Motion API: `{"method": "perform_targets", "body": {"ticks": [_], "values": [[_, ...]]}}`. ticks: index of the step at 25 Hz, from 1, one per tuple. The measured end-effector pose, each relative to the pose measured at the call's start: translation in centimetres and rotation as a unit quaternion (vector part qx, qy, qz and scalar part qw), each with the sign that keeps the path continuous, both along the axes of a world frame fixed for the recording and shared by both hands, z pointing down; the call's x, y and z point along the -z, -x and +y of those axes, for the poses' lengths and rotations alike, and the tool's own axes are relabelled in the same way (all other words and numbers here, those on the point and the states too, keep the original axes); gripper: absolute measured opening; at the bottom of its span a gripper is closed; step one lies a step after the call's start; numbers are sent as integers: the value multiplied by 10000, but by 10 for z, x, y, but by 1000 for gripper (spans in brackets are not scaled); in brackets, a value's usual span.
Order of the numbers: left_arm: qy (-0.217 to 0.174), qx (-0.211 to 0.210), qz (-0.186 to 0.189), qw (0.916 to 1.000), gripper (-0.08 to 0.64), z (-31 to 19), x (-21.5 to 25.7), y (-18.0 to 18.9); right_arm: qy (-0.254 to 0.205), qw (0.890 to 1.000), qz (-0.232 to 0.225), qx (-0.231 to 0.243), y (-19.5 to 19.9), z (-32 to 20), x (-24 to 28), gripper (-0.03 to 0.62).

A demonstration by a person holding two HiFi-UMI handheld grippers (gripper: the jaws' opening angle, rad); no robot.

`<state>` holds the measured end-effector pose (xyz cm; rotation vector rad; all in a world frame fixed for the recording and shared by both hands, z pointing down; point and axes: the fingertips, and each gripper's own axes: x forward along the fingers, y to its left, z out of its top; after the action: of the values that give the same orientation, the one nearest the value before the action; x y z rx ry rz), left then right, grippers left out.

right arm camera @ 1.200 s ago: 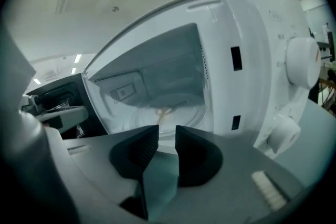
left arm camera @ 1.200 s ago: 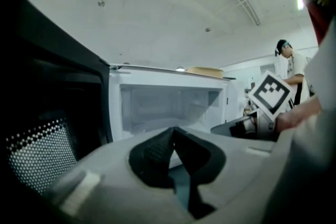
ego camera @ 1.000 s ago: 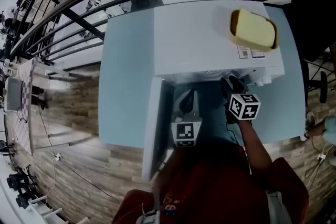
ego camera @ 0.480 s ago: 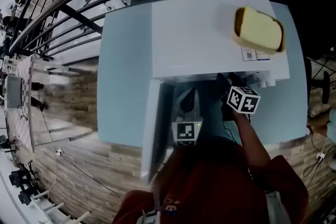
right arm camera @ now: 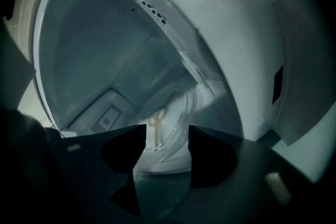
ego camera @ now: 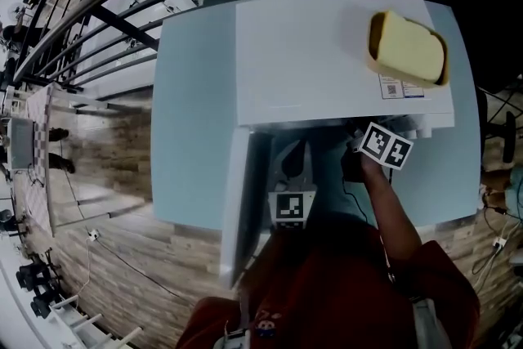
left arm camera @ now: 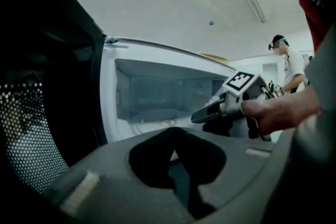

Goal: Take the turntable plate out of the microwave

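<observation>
Pale blue table w/ white microwave on it, door swung open to the left, yellow block on top. Glass turntable plate lies flat on the oven floor; right gripper is at the opening, jaws just been opening & now wide, plate in line w/ the gap, pads not on it. Left gripper is in front of the opening, jaws together, nothing between.

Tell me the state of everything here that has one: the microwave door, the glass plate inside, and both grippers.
Microwave door: swung fully open, to the left.
Turntable plate: lying flat inside the microwave, not yet gripped.
Left gripper: shut, empty.
Right gripper: open; its jaws have just been opening, with nothing between them, aimed at the plate.
</observation>
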<state>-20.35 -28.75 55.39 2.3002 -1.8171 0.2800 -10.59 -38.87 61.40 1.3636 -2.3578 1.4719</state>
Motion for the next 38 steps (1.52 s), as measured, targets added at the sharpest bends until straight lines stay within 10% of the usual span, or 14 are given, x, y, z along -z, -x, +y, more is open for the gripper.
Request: {"method": "perform_targets", "body": {"ticks": [11,26,30,38], "values": [[22,-9,-32,10000,-2,0,-5,4,172,9915,-1263,-259,8,-4,6,212],[118,43,41,9999,-2,4,-3,8,393,9450,-3053,-1106,23,-25,17,146],[103,139,105,9998,-2,4,-1,7,391,9457,-2958,-1291,26,-28,10,35],[70,116,156,9998,-2,7,-1,5,338,9437,-3039,-1265,20,-18,8,29]]}}
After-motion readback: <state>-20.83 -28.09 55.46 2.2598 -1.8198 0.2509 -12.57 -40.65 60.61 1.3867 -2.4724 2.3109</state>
